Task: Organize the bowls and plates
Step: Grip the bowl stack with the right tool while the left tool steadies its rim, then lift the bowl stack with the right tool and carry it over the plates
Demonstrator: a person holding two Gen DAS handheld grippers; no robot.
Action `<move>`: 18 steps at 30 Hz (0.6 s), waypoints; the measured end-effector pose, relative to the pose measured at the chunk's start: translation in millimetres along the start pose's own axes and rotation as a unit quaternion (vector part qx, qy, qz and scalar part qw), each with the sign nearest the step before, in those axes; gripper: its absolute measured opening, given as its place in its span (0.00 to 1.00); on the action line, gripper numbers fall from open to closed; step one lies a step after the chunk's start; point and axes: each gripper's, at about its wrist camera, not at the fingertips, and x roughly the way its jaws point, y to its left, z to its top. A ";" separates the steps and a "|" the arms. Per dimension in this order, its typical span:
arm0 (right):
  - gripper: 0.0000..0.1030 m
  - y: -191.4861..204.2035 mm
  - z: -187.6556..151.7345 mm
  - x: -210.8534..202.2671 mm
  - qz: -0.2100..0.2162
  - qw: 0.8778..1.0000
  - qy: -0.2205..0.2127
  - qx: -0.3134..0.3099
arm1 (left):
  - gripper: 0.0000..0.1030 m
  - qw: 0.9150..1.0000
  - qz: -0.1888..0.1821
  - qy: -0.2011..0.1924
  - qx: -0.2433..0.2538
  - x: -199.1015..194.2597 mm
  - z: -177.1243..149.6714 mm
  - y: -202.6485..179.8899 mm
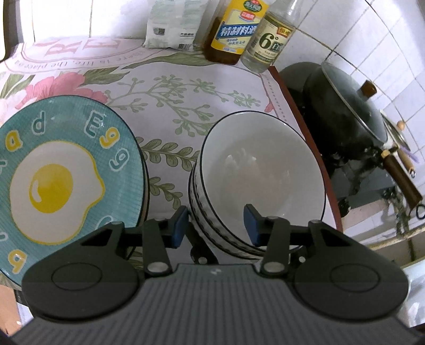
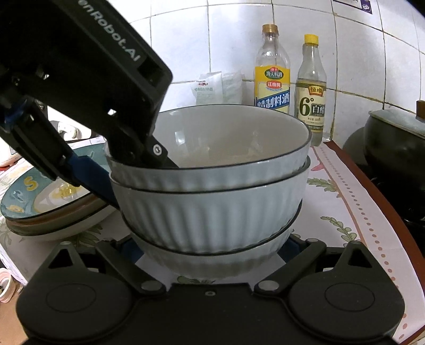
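Note:
A stack of three white ribbed bowls (image 2: 212, 201) with dark rims stands on the flowered tablecloth (image 2: 345, 201); it also shows in the left wrist view (image 1: 263, 169). My left gripper (image 1: 216, 223) is open, its jaws straddling the near rim of the top bowl, one finger (image 2: 95, 183) outside and one inside. My right gripper (image 2: 212, 252) is open around the bottom bowl at table level, fingers on either side. A stack of teal plates (image 1: 66, 169) with a fried-egg picture lies left of the bowls.
Two bottles (image 1: 239, 29) and a white packet (image 1: 172, 24) stand at the back against the tiled wall. A black wok with a lid (image 1: 348, 111) sits on the stove past the table's right edge (image 1: 305, 127).

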 end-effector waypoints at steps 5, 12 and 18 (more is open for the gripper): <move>0.97 5.6 -1.9 -2.2 -0.005 1.000 -0.007 -0.006 | 0.43 1.000 0.012 0.002 0.022 -1.7 -1.7 -3.5; 0.97 15.5 4.4 -11.4 -0.011 1.000 -0.015 -0.012 | 0.43 0.999 0.011 0.000 0.044 -16.9 -3.1 -2.8; 0.97 28.7 16.9 -26.5 -0.022 0.999 -0.023 -0.029 | 0.43 0.998 0.001 -0.006 0.060 -37.9 -2.8 -1.7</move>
